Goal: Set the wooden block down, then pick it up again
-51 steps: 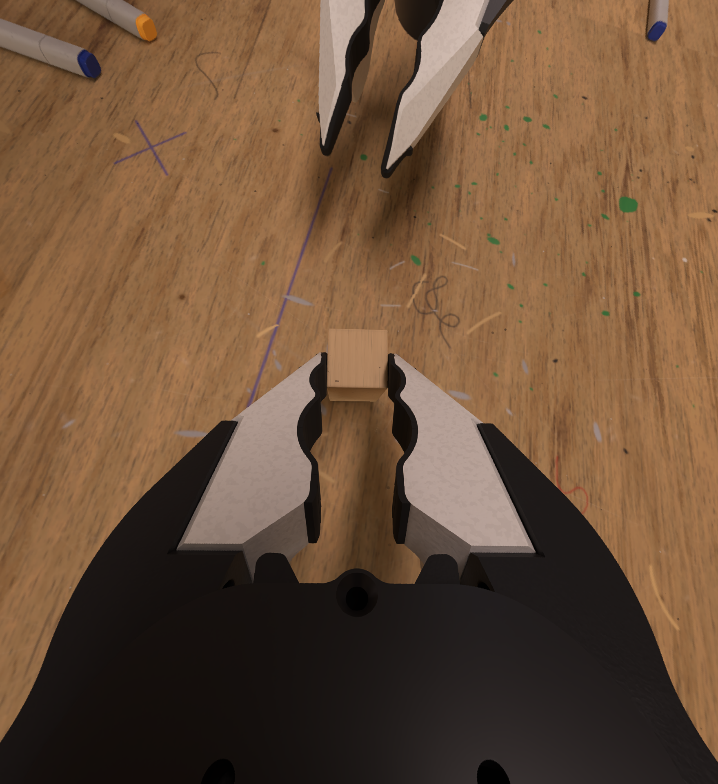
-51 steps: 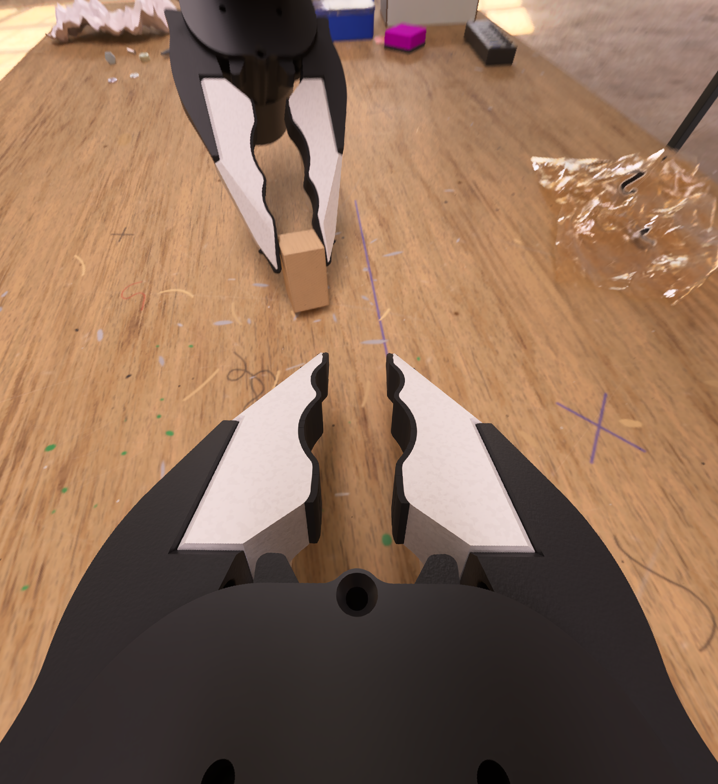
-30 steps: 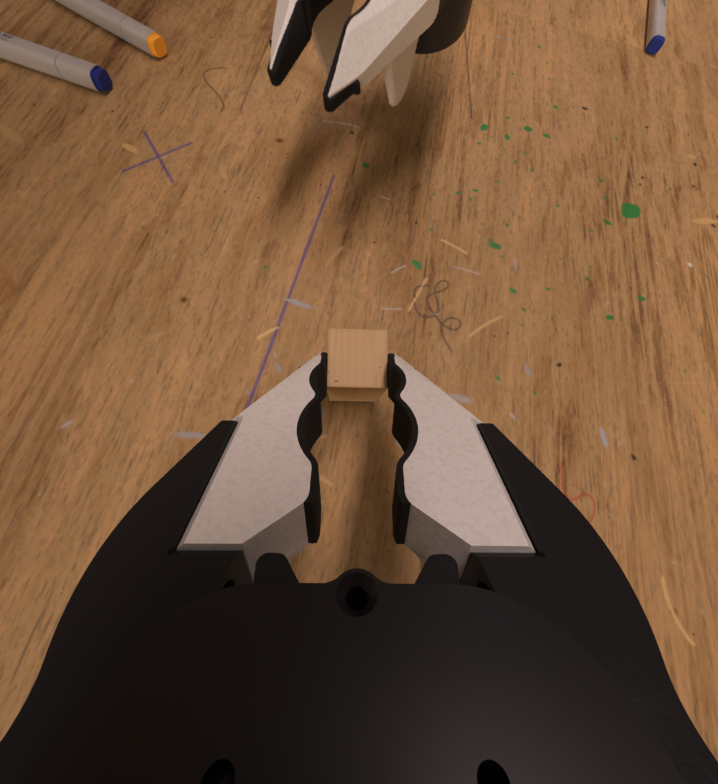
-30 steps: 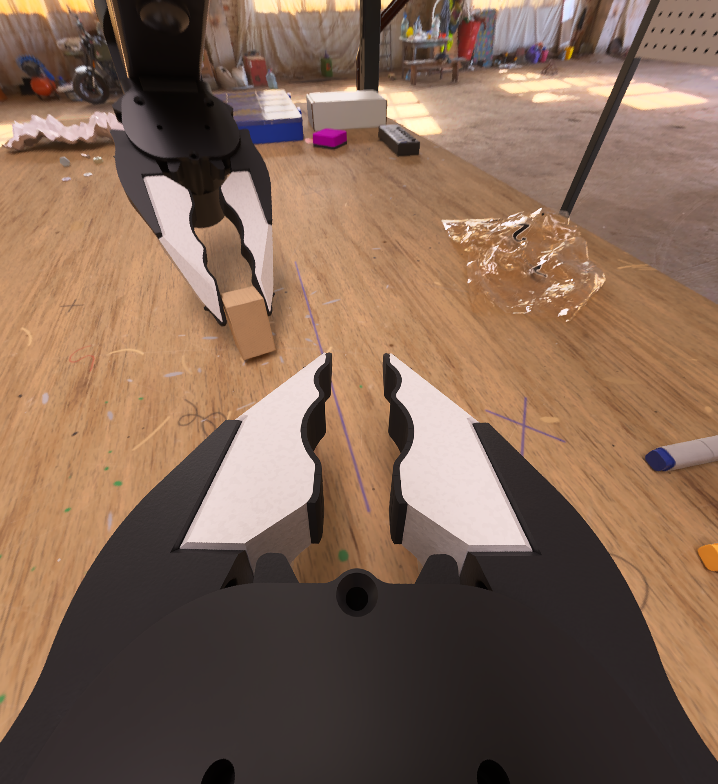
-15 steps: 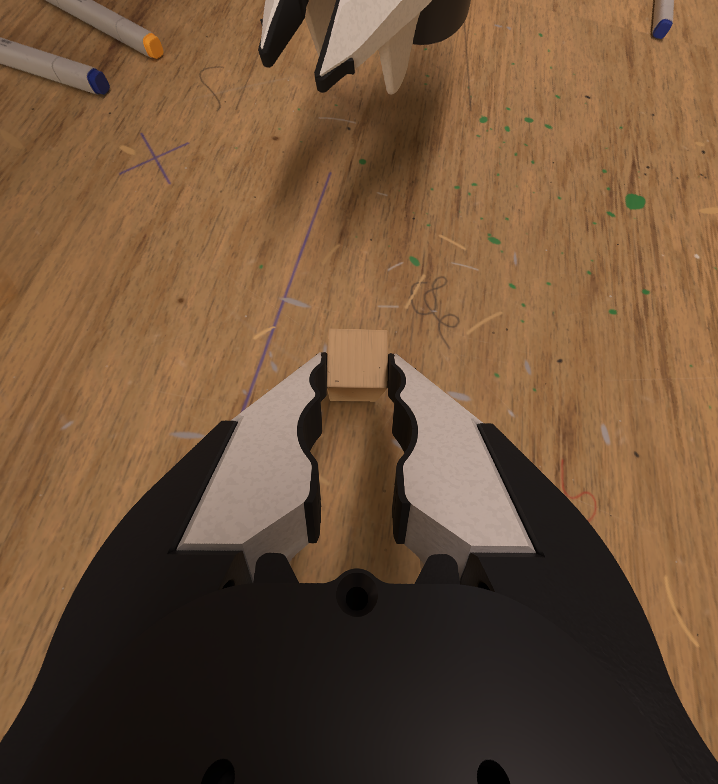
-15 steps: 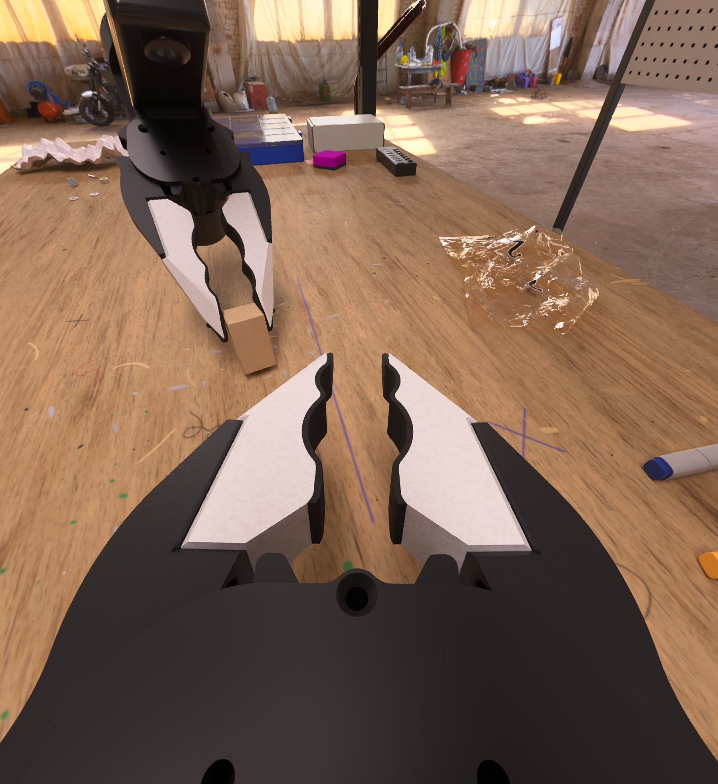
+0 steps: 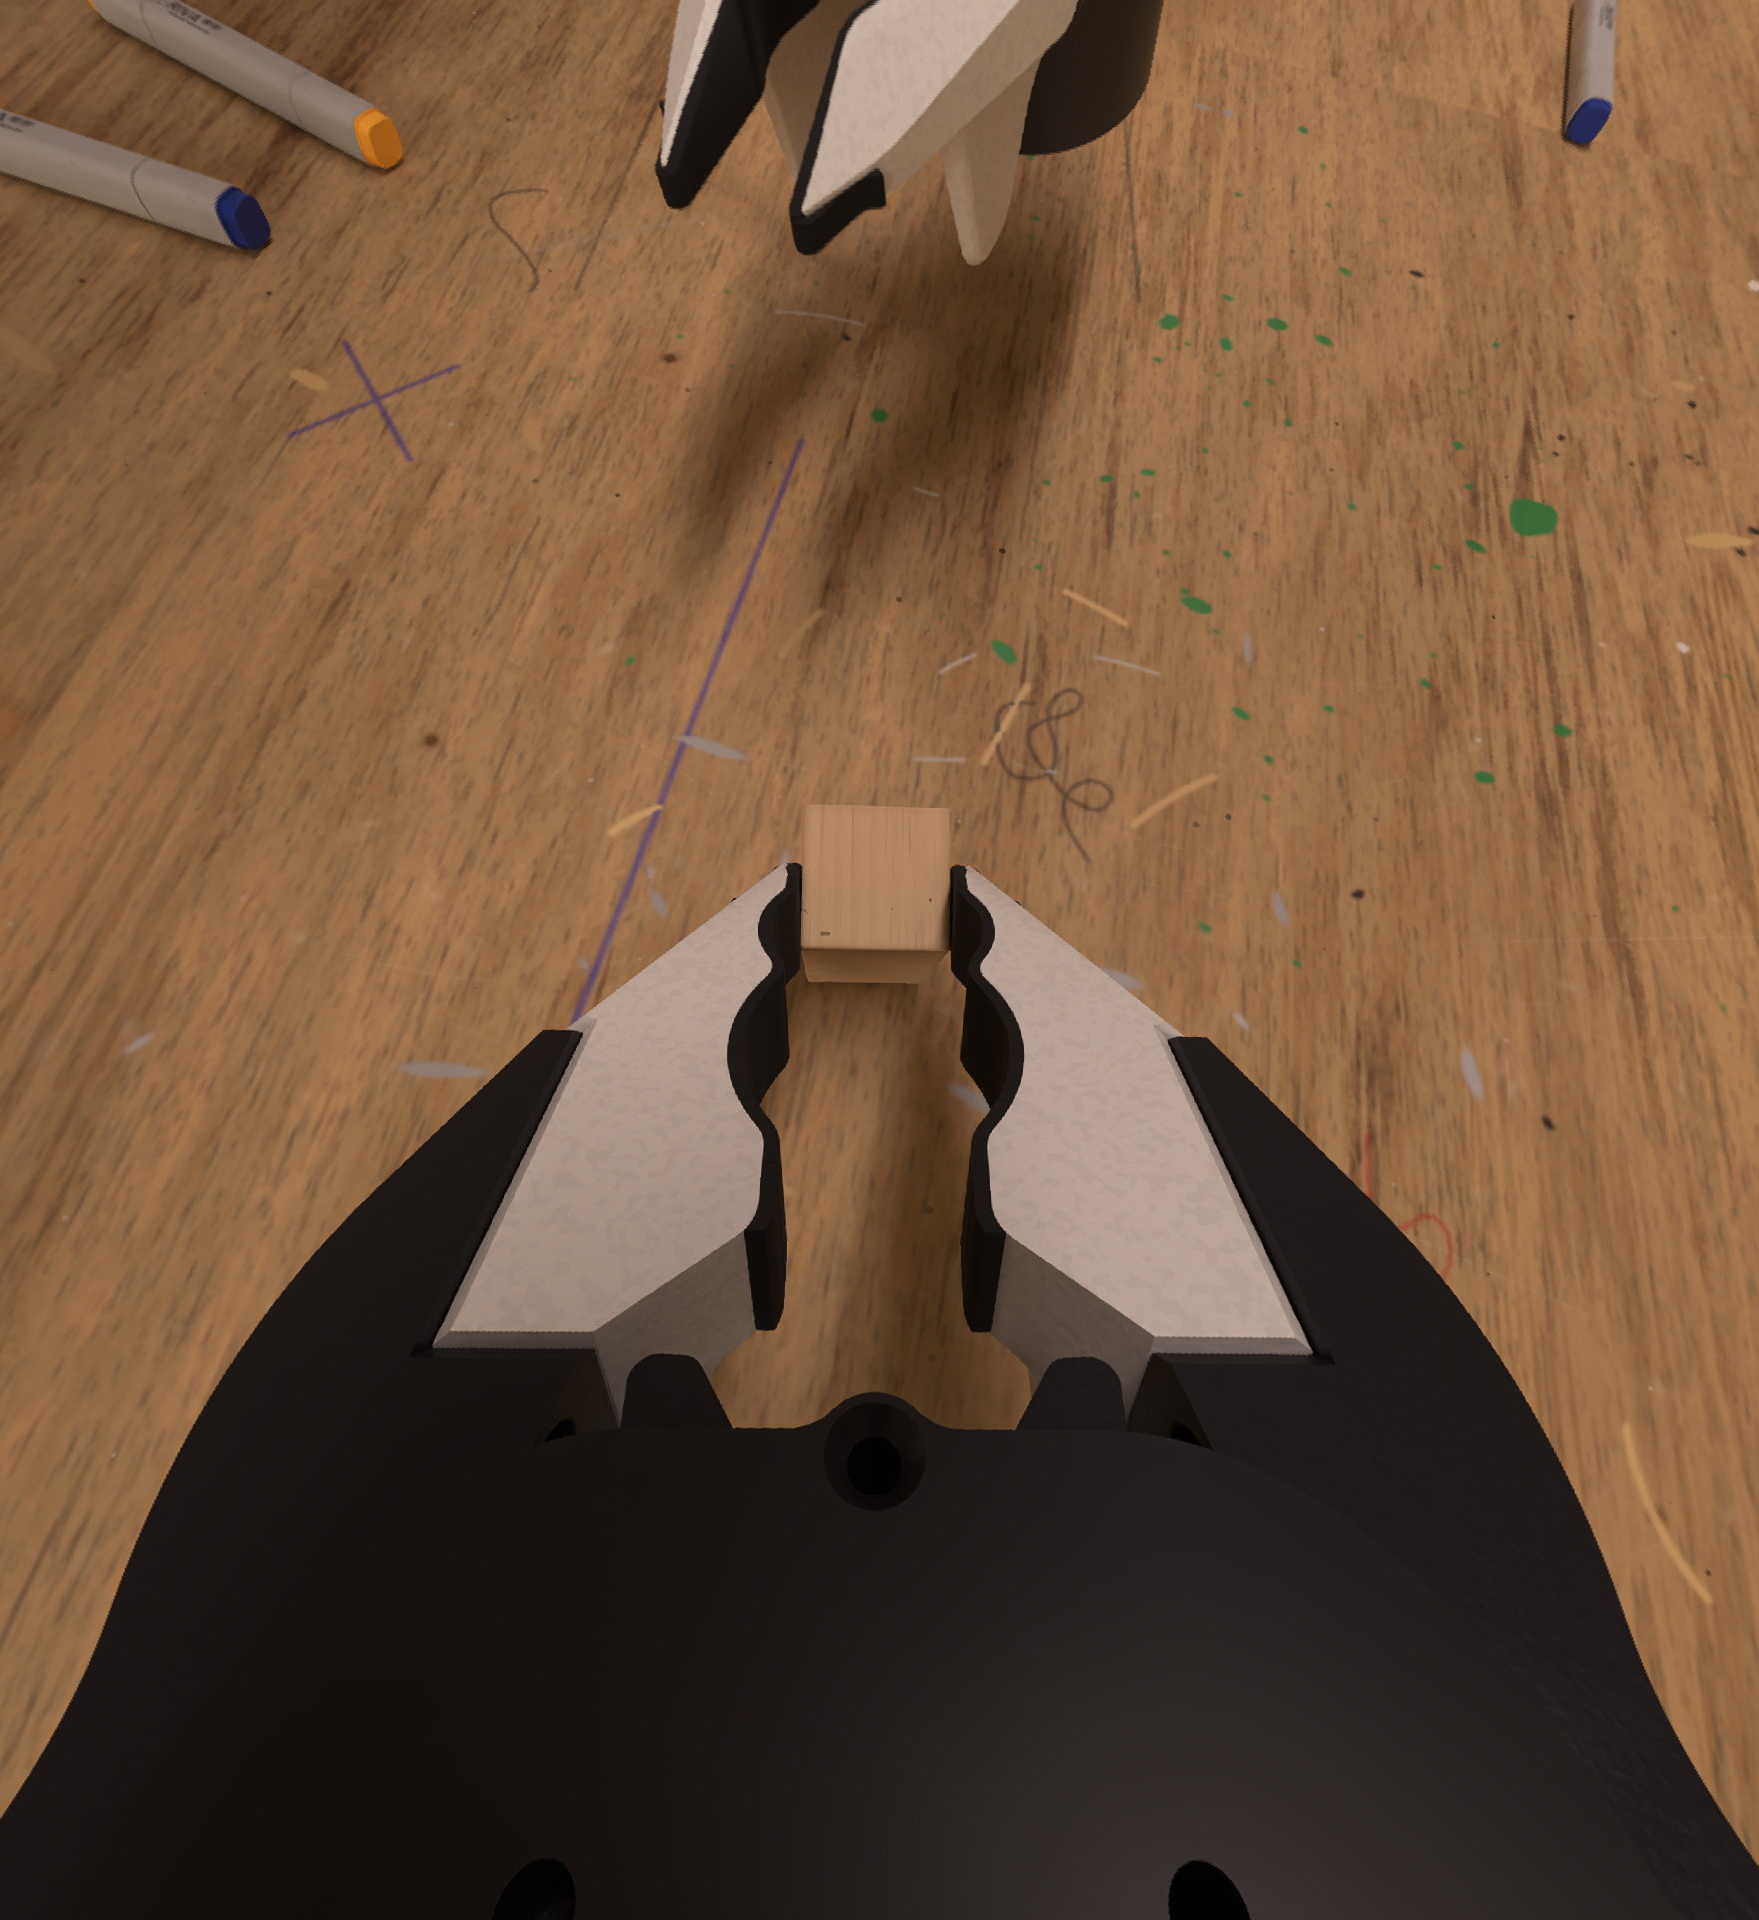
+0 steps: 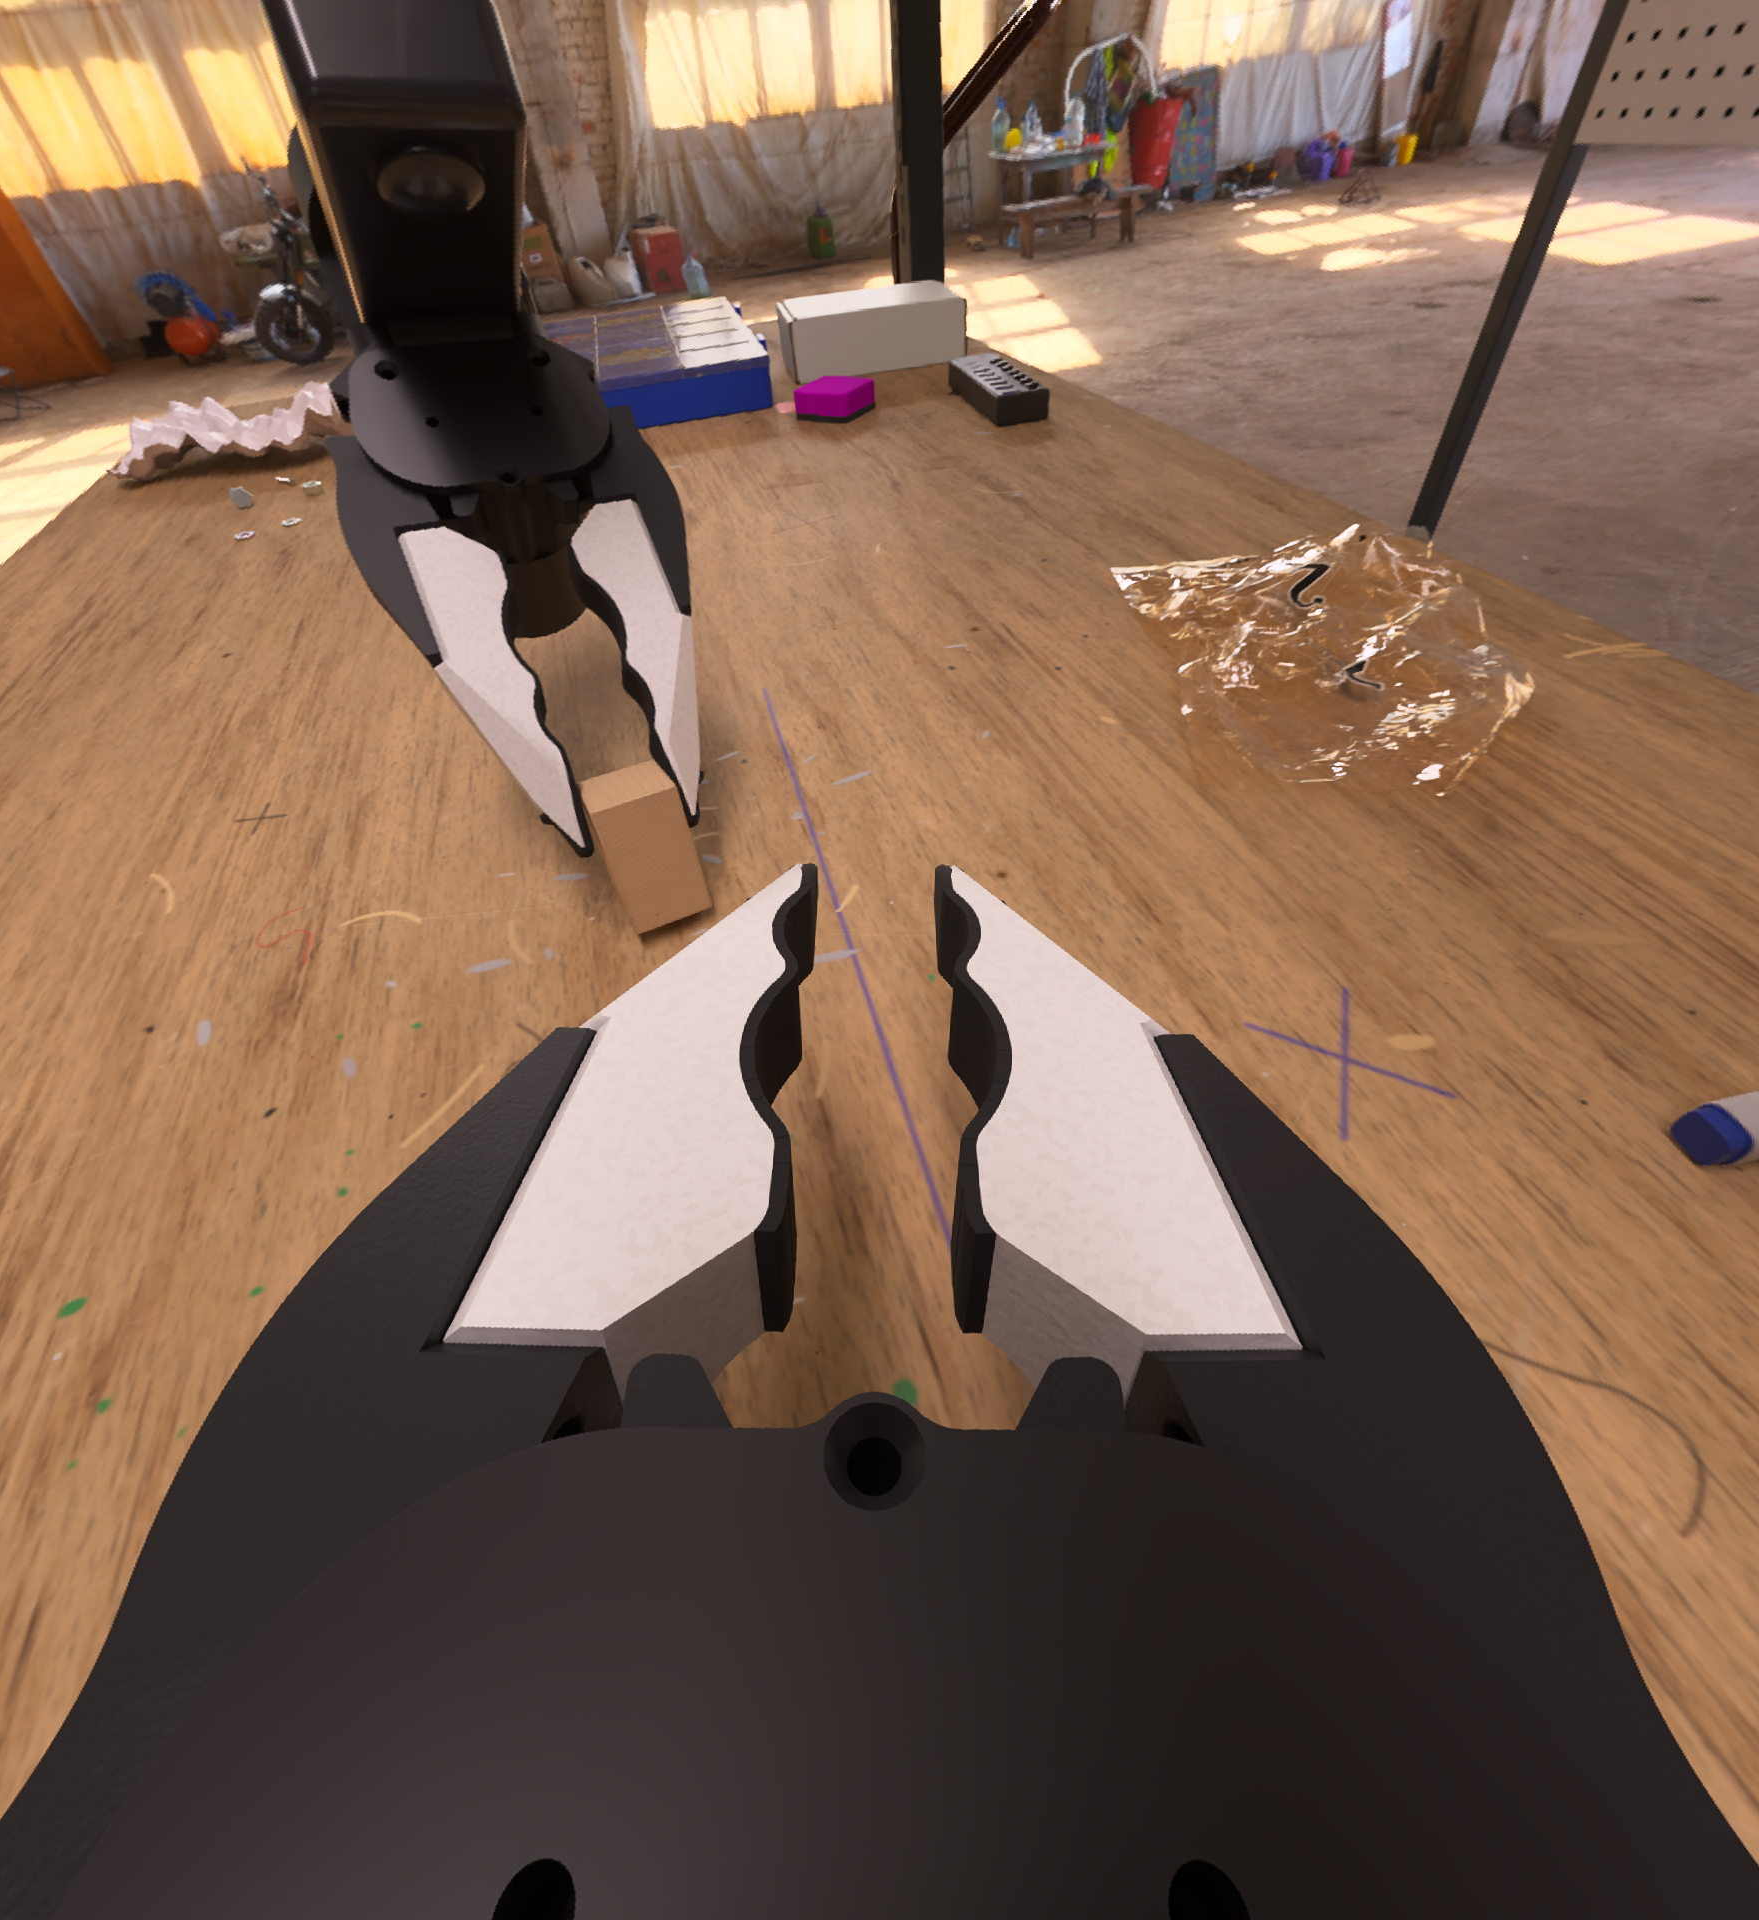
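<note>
- The left hand-held gripper (image 7: 875,883) pinches the wooden block (image 7: 875,878) between its two fingertips, one black inner edge pressed to each side face of the block.
- In the left wrist view the block's top face shows square and pale, sticking out a little past the fingertips; the rest of the slot behind it is empty down to the table (image 7: 231,831).
- From the right wrist view the same block (image 8: 646,847) is a tall, slightly tilted piece held at its upper end, its lower end at or just above the table; contact cannot be told.
- The right hand-held gripper (image 8: 873,883) holds nothing, its fingers spread with a gap between them, and hangs near the block, on the other side of a purple line (image 8: 854,956) drawn on the table.
- Farther off lie a crumpled clear plastic sheet (image 8: 1322,665) and a blue-capped marker (image 8: 1758,1127).
- At the far end of the table stand a blue tray (image 8: 688,358), a white box (image 8: 870,327) and a magenta block (image 8: 833,397).
</note>
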Available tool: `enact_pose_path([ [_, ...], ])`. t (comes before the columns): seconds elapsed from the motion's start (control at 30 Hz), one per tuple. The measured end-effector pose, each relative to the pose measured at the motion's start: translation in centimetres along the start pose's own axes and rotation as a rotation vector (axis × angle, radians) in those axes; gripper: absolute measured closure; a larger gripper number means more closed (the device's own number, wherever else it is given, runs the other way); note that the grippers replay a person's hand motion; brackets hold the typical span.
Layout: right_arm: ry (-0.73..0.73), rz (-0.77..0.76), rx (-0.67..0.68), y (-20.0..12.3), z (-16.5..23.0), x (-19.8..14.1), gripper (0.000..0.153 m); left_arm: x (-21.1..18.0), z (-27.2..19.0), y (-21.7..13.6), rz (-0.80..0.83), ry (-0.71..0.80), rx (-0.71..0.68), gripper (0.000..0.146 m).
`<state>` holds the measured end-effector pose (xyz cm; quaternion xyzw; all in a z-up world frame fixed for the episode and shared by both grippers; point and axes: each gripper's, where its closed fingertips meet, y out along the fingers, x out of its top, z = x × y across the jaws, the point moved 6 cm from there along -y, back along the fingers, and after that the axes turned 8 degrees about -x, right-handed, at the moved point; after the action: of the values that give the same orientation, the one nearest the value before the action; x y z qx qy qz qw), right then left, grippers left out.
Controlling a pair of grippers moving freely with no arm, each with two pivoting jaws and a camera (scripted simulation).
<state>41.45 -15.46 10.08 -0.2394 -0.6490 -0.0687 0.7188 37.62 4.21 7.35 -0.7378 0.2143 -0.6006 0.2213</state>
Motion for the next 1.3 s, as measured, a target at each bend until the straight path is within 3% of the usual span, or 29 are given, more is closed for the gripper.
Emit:
enact_pose_path([
  [1.3,-0.093,0.192,0.076,1.3,1.3,-2.0,0.128,-0.2,0.2,0.1,-0.046,-0.057,-0.066,0.118],
])
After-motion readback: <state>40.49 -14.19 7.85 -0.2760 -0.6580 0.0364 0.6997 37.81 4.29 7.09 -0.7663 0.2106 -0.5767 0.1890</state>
